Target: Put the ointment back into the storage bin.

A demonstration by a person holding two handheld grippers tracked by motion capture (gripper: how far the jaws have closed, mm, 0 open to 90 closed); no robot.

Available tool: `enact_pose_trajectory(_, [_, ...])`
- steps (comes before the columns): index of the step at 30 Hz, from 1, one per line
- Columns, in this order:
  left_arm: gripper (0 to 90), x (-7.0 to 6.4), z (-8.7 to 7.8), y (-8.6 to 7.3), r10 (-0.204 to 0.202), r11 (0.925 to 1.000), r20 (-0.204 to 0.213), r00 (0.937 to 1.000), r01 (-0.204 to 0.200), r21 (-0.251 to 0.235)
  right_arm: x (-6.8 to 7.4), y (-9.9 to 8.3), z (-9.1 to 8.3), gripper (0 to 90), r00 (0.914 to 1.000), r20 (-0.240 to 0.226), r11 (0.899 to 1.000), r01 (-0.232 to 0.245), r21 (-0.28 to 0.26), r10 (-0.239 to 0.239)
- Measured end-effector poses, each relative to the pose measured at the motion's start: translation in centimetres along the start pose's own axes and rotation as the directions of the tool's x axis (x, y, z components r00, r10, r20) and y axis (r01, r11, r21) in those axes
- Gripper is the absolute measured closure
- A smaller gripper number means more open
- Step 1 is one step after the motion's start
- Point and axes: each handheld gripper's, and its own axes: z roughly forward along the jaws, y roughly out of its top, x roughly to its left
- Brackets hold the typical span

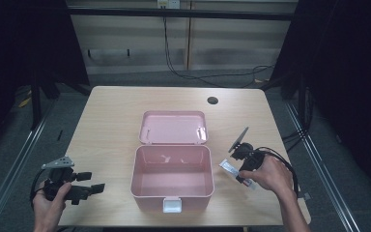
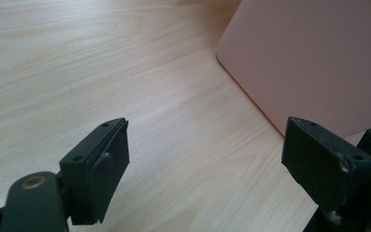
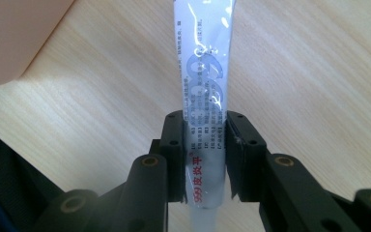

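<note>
A pink box [image 1: 171, 180] stands open at the table's middle, its lid [image 1: 173, 127] laid back behind it; the inside looks bare. Just right of the box, my right gripper [image 1: 241, 166] is shut on a white ointment tube [image 1: 228, 167]. In the right gripper view the tube [image 3: 205, 77] runs up between the two black pads [image 3: 174, 145], printed with blue and red text, above the wood. My left gripper [image 1: 92, 182] is open at the front left, pointing toward the box. Its jaws stand wide apart in the left gripper view, with the box wall [image 2: 314, 58] ahead.
The light wooden table [image 1: 111, 121] has a round cable hole [image 1: 212, 100] at the back right. Bare wood lies left of the box and behind the lid. Black cables trail from both grippers, and dark frame rails flank the table.
</note>
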Motion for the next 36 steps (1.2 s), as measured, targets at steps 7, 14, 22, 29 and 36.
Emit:
enact_pose_trajectory(7, [17.0,0.0,0.0,-0.1,-0.007,1.0000,-0.002,1.0000,0.007,-0.006,-0.3,-0.7,-1.0,71.4,0.9999,-0.003,1.000,-0.016,-0.009,0.016])
enact_pose_trajectory(14, [17.0,0.0,0.0,0.0,-0.005,1.0000,0.000,1.0000,0.005,0.000,-0.6,-1.3,-1.6,71.4,0.9998,-0.001,1.000,-0.020,0.001,0.020])
enact_pose_trajectory(22, [17.0,0.1,0.0,-0.1,-0.008,1.0000,-0.003,1.0000,0.008,-0.001,-0.3,-1.6,-2.5,71.3,0.9999,0.011,1.000,-0.001,0.013,0.001])
enact_pose_trajectory(29, [17.0,0.1,0.0,-0.1,-0.009,1.0000,-0.003,1.0000,0.009,-0.001,-0.4,-2.0,-3.6,71.3,0.9999,-0.004,1.000,-0.014,0.008,0.014])
enact_pose_trajectory(36, [17.0,0.1,0.0,-0.1,-0.010,1.0000,-0.004,0.9999,0.010,0.000,-0.3,-2.1,-4.5,71.3,1.0000,-0.007,1.000,0.005,0.001,-0.004])
